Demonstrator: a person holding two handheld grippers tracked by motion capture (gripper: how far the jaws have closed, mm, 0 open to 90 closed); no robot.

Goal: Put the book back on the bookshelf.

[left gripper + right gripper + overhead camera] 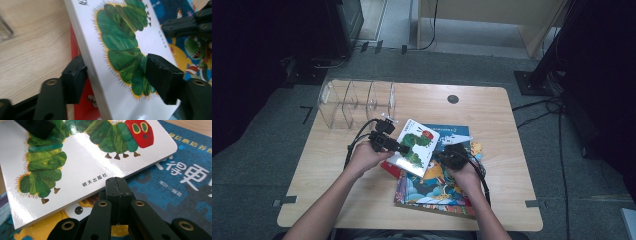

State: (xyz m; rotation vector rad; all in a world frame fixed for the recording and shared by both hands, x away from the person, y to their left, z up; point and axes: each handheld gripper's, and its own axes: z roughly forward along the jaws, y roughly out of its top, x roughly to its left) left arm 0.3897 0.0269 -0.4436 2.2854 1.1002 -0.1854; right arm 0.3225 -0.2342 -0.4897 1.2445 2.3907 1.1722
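Observation:
A white board book with a green caterpillar [414, 145] lies tilted on a stack of picture books, its left edge raised. My left gripper [399, 148] grips that edge: in the left gripper view [117, 78] one jaw sits under the book [120, 45] and the other presses on the cover. My right gripper [444, 155] is shut with nothing between its jaws. In the right gripper view its tip [116, 182] touches the book's [82, 167] lower edge, above a blue book [175, 170].
Under the caterpillar book lie a blue book [452, 135], a colourful cartoon book [432, 192] and a red one [389, 169]. A clear divided organiser [357, 102] stands at the table's [497, 115] back left. A dark round hole [453, 99] marks the back middle.

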